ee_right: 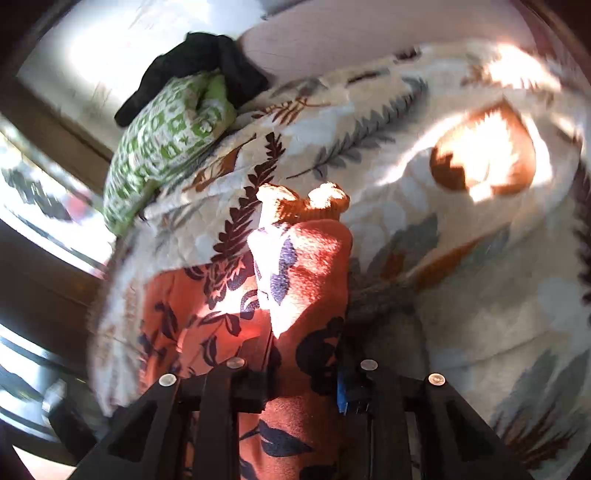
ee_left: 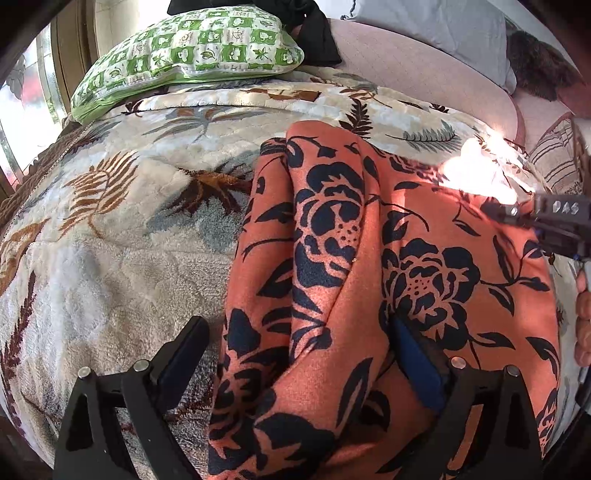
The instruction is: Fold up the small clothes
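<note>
Right now my left gripper (ee_left: 299, 354) points steeply down at the bed with its jaws spread wide. They straddle a raised fold of the orange floral garment (ee_left: 369, 266) without pressing on it: one finger stands over the blanket at about 7 o'clock in the left wrist view, the other sits on the cloth at about 5 o'clock.

That garment, orange with dark navy roses and leaves, lies in long rumpled folds on the cream leaf-patterned blanket (ee_left: 110, 240), running from 6 o'clock up toward the centre and out to 3 o'clock.

My right gripper (ee_left: 517, 216) enters the left view at 3 o'clock, at the sunlit far edge of the garment, with my fingers (ee_left: 583, 317) showing just below it. In its own view its jaws are drawn close together on a bunched strip of the orange cloth (ee_right: 306, 280), which rises from between them toward the centre of the frame, brightly lit by the sun; that view is blurred.

At 11 o'clock in both views a green-and-white checked pillow (ee_left: 192, 48) rests on the blanket, with a black piece of clothing (ee_left: 317, 33) just behind it, touching it.
</note>
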Tool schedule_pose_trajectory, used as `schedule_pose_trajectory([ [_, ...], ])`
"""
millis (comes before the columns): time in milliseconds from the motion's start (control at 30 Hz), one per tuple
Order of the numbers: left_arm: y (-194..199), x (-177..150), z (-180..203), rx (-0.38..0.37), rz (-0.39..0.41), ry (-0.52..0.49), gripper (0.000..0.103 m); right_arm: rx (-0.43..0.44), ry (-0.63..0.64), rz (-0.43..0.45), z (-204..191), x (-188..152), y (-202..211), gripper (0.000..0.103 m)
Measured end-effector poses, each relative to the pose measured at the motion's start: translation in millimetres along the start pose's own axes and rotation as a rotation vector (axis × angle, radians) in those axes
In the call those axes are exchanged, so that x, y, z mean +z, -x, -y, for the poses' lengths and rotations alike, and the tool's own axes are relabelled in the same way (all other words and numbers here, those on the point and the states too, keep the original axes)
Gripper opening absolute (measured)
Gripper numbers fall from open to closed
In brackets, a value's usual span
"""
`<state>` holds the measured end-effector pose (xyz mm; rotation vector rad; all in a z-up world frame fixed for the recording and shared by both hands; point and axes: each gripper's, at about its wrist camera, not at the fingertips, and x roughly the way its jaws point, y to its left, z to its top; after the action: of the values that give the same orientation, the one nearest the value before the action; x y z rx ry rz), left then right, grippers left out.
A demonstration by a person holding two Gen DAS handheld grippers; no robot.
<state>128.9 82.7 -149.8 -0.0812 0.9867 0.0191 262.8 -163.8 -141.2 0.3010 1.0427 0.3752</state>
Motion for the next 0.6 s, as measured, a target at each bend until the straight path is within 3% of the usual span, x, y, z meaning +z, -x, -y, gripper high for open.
schedule_pose_trajectory([
  [33,0.3,0.6,0.0,-0.003,-0.002,0.006,0.099,-0.052,0.018,-0.031,2.4,-1.9,-13.2,0.027],
  [67,2.5,1.2,-1.7,-0.016,0.001,0.013,0.099,-0.049,-0.029,-0.071,12.6,-2.8,-25.6,0.032],
  [100,7.2,1.7,-5.8,-0.043,-0.003,0.024,0.098,-0.005,-0.103,-0.057,24.2,-4.8,-21.4,0.039],
  [200,30.7,-0.4,-25.9,-0.127,-0.011,0.093,0.097,0.016,-0.148,-0.01,26.2,-8.3,8.1,0.081],
  [267,50.5,-8.1,-44.1,-0.175,0.024,0.162,0.097,0.016,-0.089,0.063,15.1,-12.3,37.7,0.081],
  [333,59.1,-17.7,-60.9,-0.239,0.009,0.249,0.097,0.063,-0.078,0.129,7.9,-24.1,67.8,0.083],
  [433,62.0,-32.6,-74.3,-0.311,-0.021,0.346,0.095,0.166,-0.05,0.122,-12.5,-44.7,85.8,0.084],
  [600,58.3,-41.1,-64.9,-0.351,-0.051,0.351,0.077,0.231,-0.013,0.07,-39.3,-83.9,83.4,0.084],
])
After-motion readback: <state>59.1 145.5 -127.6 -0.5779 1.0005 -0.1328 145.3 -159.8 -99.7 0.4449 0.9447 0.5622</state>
